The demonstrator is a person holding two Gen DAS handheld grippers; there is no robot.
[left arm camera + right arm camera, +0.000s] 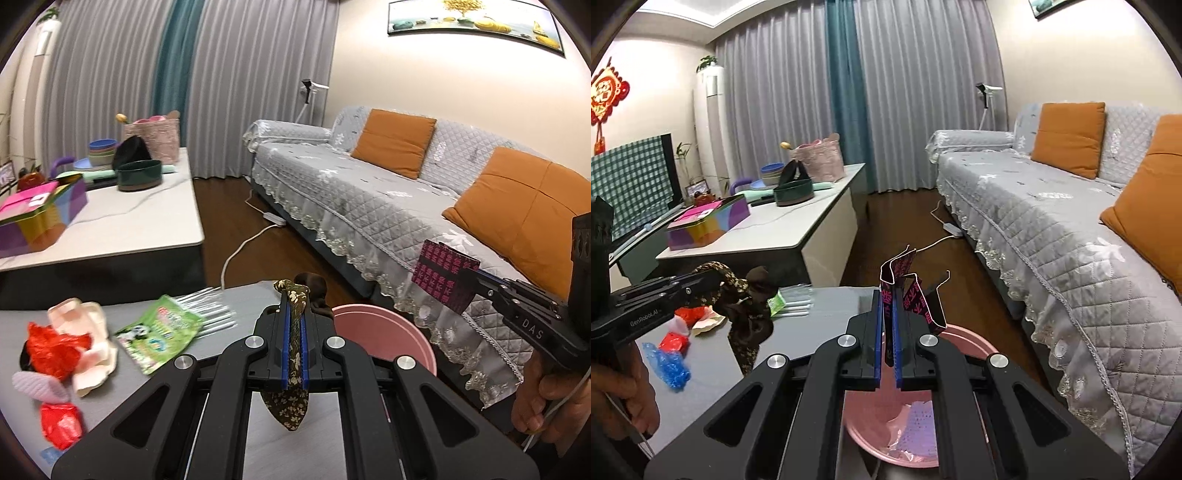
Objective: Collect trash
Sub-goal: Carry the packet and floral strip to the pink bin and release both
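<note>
With both grippers clamped, left gripper [294, 314] on brown floral cloth scrap [291, 354], right gripper [888, 314] on crumpled black-and-pink wrapper [912, 291], round pink plastic basin [967, 341] right below right fingertips, nearer than left.

Even, warm indoor light, seemingly from overhead. Both fisheye views bow straight lines and darken at the corners. The trash [70, 350] at eight o'clock is smeared; a tabletop [122, 218] at ten o'clock shines faintly.

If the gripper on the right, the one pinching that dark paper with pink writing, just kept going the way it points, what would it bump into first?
Probably the dark wood floor between the white coffee table and the grey quilted sofa. The right gripper points slightly downward, passing over the round pink plastic basin. Depth is hard to judge here.
</note>
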